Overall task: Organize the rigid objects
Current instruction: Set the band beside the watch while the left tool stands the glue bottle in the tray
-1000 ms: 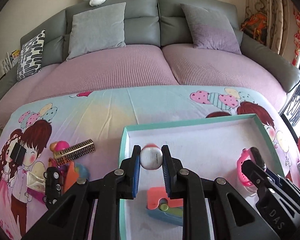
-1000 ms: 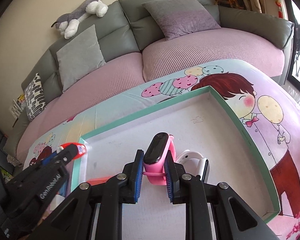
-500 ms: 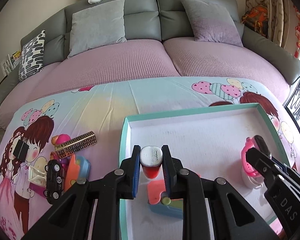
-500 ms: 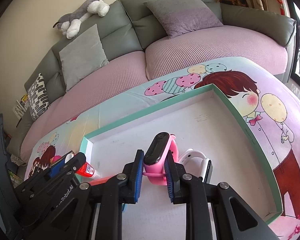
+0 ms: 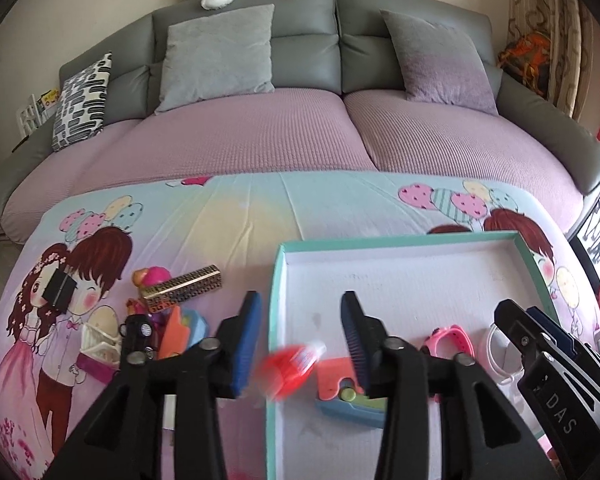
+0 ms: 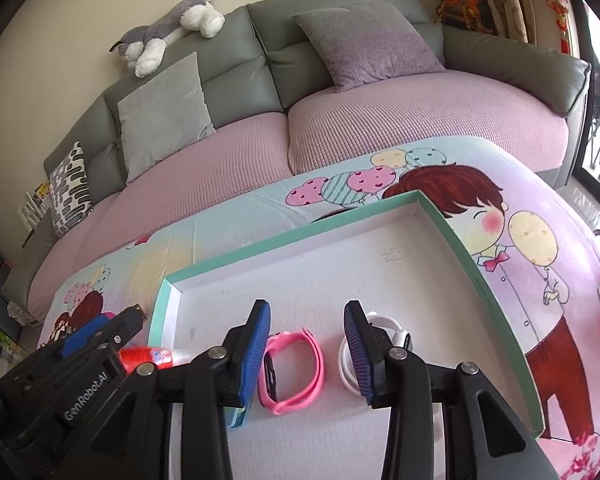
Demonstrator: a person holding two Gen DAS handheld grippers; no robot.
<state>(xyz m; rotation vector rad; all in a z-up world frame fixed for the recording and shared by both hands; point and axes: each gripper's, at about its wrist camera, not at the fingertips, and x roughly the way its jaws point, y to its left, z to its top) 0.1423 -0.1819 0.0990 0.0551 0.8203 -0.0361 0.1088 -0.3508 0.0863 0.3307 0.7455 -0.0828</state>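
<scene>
Red small bottle with a white cap (image 5: 290, 362) is blurred between the spread jaws of the left gripper (image 5: 298, 338), touching neither, over the left wall of the teal-rimmed white cardboard tray (image 5: 396, 239). Its long axis is tilted, the cap pointing to about two o'clock. The right gripper (image 6: 307, 344) is also spread wide above the pink wristband watch (image 6: 296, 368), which lies on the tray floor, its loop stretched towards two o'clock. A white wristband (image 6: 384, 326) lies just beside it.
</scene>
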